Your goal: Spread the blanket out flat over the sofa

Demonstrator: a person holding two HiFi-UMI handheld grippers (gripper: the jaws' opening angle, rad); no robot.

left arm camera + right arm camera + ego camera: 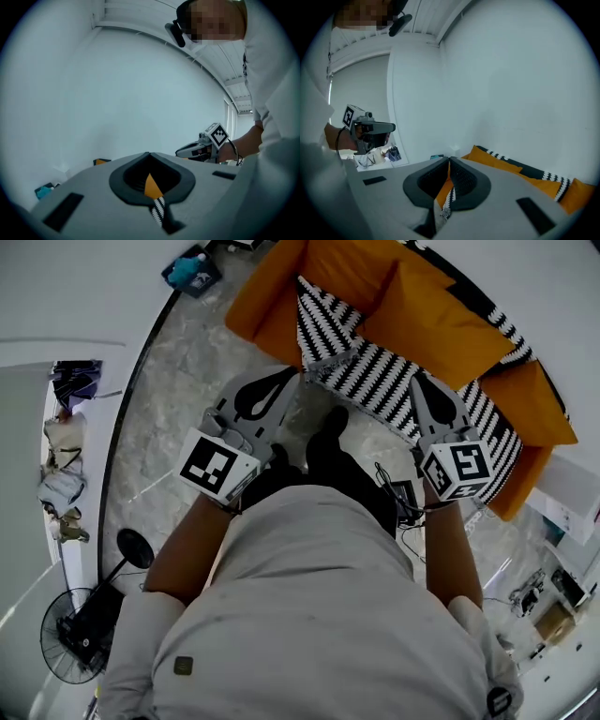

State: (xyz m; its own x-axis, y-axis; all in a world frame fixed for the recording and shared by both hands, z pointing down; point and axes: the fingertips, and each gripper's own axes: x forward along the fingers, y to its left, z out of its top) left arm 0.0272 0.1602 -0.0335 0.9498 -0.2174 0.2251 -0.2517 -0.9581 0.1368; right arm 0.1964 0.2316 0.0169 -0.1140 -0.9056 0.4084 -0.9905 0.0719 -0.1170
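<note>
Orange sofa [267, 296] fills the top of the head view. The black-and-white zigzag blanket [375, 381] lies across its seat and spills over the front edge toward me, and an orange cushion [431, 329] lies on it. My left gripper [298, 373] reaches the blanket's near edge at the left. My right gripper [415, 381] meets that edge further right, well apart from the other, above the pale marble floor [183, 367].

From the left gripper view, my jaws are clenched, tips together, with a narrow strip of the zigzag cloth pinched in the slot between them. An orange sliver shows through the gap above that strip. It is probably the sofa, though the opening is too small to be sure. My other gripper shows off to the right against a plain wall.

From the right gripper view, the jaws are likewise pressed together on a fold of the blanket, which hangs from their base. Beyond them the sofa's orange back runs off to the right, with a patterned band along its top.
</note>
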